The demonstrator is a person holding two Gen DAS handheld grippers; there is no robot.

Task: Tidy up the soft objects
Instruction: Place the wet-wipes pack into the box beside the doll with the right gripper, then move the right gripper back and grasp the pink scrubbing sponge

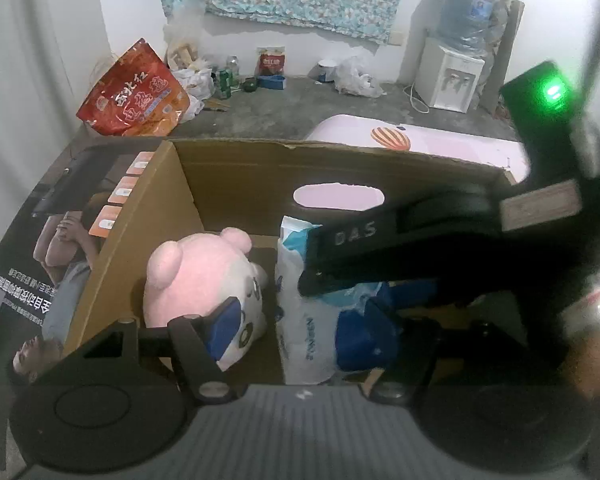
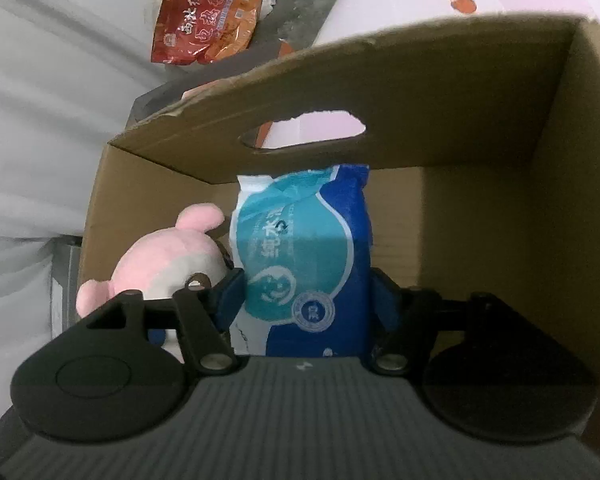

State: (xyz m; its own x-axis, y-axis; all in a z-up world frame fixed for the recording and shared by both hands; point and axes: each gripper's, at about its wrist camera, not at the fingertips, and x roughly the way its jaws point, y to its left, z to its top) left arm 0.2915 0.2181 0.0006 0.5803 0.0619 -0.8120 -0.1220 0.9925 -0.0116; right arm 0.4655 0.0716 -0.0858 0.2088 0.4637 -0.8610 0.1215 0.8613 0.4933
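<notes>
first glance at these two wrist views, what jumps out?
The blue and white wipes pack, upright in the cardboard box between the right gripper's blue fingers. Left of it in the box lies a pink and white plush toy, with the left gripper open beside it. Beyond the box, a red snack bag leans by the wall.

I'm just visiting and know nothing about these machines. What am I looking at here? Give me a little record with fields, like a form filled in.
container: cardboard box, open at the top, with a handle cut-out in its far wall
inside, left: pink plush toy
inside, middle: blue and white wipes pack, standing upright beside the plush toy
right gripper: its blue pads sit on either side of the wipes pack, gripping it
left gripper: open, over the box, holding nothing
behind the box: red snack bag on the floor, water dispenser by the wall
</notes>
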